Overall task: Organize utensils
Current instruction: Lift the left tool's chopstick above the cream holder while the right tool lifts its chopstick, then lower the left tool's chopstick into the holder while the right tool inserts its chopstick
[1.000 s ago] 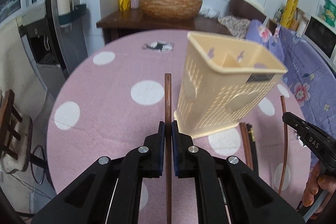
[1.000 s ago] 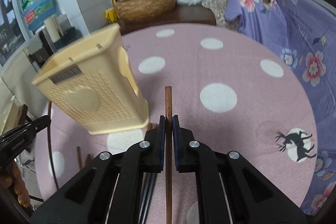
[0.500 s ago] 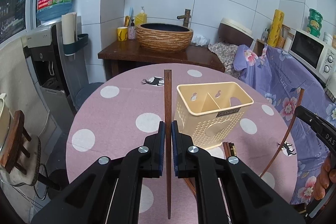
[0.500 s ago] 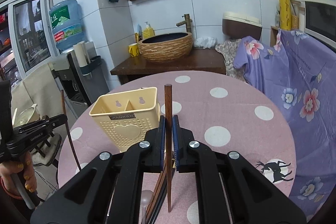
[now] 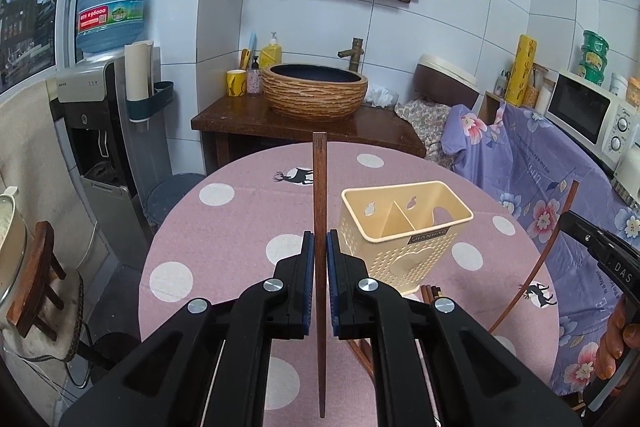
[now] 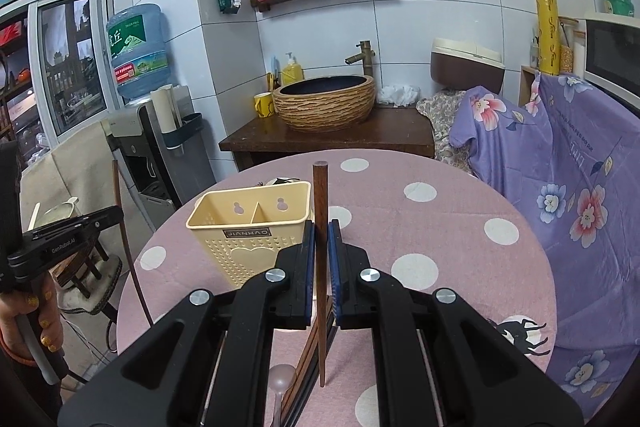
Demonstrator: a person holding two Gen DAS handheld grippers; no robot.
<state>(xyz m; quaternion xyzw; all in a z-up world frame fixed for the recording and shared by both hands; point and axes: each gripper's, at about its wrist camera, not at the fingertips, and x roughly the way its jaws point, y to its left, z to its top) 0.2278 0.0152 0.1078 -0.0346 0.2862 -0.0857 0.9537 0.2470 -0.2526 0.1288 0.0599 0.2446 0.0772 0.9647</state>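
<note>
left tool (image 5: pixel 319 247) clamped on one brown chopstick (image 5: pixel 319 211), held upright above the desk (image 5: pixel 240 219), just left of the cream holder (image 5: pixel 404 227). best done by tipping the point down over an open compartment, then lowering straight before letting go. holder standing mid-desk, divider splitting it in two, both halves looking empty. more chopsticks (image 6: pixel 310 351) and a spoon (image 6: pixel 279 379) lying in front of its base. right tool (image 6: pixel 321 247) pinching a second chopstick (image 6: pixel 320 211), right of the holder. open pink cloth on both flanks; desk rim close behind each tool.
</note>
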